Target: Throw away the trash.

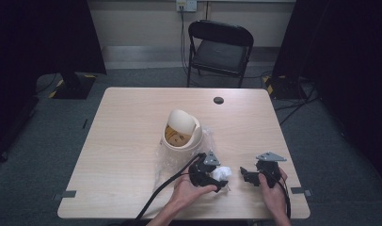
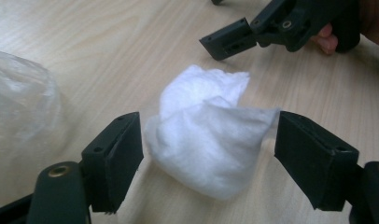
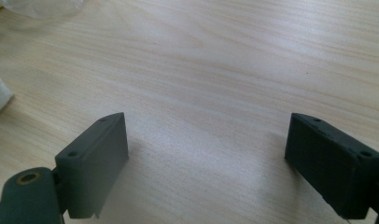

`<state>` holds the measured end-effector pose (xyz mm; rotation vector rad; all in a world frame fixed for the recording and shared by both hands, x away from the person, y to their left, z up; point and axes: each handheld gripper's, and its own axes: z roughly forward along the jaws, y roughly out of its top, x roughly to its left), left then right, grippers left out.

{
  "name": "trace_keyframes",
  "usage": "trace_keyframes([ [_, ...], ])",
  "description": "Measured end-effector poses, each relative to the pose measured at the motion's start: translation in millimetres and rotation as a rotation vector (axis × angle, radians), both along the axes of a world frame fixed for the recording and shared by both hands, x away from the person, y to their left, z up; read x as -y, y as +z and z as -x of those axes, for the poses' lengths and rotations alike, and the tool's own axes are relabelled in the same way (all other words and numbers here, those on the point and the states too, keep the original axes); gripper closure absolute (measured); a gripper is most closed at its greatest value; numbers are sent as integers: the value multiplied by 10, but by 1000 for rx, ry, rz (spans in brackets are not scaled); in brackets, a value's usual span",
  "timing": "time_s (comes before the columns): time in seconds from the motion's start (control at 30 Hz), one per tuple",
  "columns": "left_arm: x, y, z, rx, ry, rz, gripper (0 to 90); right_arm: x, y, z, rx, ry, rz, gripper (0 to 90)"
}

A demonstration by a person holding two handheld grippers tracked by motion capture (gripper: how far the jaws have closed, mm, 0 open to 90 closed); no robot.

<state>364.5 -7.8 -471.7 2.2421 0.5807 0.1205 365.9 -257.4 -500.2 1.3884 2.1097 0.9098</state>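
A crumpled white tissue (image 2: 206,135) lies on the wooden table (image 1: 132,122) near its front edge, also seen as a white tissue (image 1: 222,173) from above. My left gripper (image 2: 208,154) is open, its jaws standing on either side of the tissue without pressing it. My right gripper (image 3: 206,163) is open over bare wood, a short way right of the tissue. From above, the left gripper (image 1: 218,178) and right gripper (image 1: 246,175) face each other across the tissue. A cream bin (image 1: 181,132) with a swing lid stands behind them.
Clear plastic wrap (image 1: 168,157) lies around the bin's base, and the clear plastic (image 2: 19,116) shows left of the tissue. A black folding chair (image 1: 220,47) stands beyond the table. A dark round grommet (image 1: 218,100) sits near the table's far edge.
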Motion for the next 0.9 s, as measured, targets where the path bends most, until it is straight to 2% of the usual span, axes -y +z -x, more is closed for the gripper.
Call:
trace_keyframes([
  [0.17,34,-89,-11,5,-3,-48,299,0,0,1,0,0,0,124],
  [0.43,46,-135,20,32,-14,-89,434,0,0,2,0,1,0,124],
  [0.53,50,-126,43,36,-24,-91,530,0,0,2,1,1,1,124],
  [0.57,64,-126,74,44,-33,-84,602,0,0,2,1,1,1,124],
  [0.63,62,-119,87,49,-36,-85,633,0,-1,2,1,1,0,124],
  [0.7,49,-110,100,34,-41,-62,713,0,0,2,1,0,0,124],
  [0.77,26,-97,110,32,-36,-67,736,0,0,2,1,1,1,124],
  [0.9,-5,-72,122,12,-34,-24,751,0,0,2,1,0,0,124],
])
